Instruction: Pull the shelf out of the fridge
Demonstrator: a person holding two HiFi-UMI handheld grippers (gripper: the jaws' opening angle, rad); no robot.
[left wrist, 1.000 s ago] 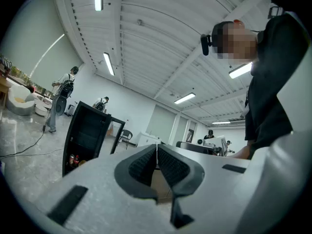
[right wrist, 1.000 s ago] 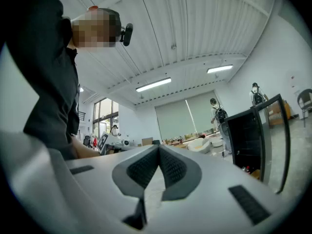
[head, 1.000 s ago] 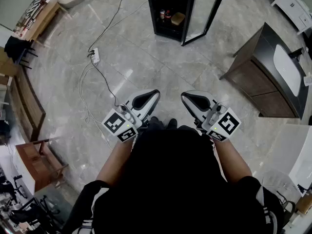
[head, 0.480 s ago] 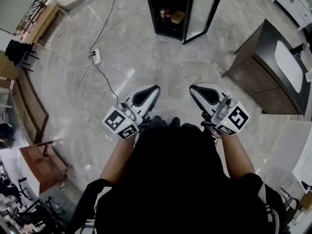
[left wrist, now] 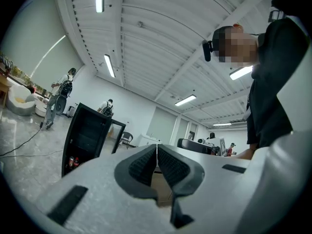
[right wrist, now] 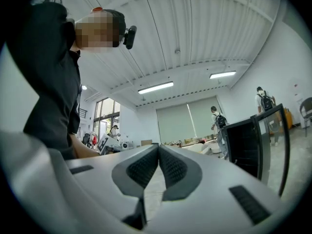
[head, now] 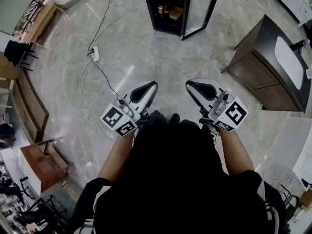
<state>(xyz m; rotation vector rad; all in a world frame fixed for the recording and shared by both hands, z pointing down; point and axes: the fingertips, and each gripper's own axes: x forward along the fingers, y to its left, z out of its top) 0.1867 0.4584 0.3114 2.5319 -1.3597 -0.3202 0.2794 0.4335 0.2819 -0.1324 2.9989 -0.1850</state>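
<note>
A tall black fridge [head: 171, 9] stands at the far side of the floor with its glass door [head: 202, 9] swung open. Cans and a box sit low inside it [head: 168, 11]; its shelf cannot be made out. The fridge also shows in the left gripper view [left wrist: 85, 135] and in the right gripper view [right wrist: 251, 145]. My left gripper [head: 151, 85] and right gripper [head: 191, 84] are held close to my body, well short of the fridge. Both are shut with nothing between the pads [left wrist: 157, 147] [right wrist: 159, 147].
A dark wooden cabinet with a white basin [head: 265, 69] stands to the right. A power strip and cable [head: 95, 57] lie on the grey tiled floor to the left. Wooden furniture [head: 29, 106] lines the left edge. Several people stand in the background [left wrist: 61, 89] [right wrist: 216, 118].
Both grippers have shifted slightly forward and a little apart as I step toward the fridge; the fridge has drifted up in the head view. The jaws stay shut.
</note>
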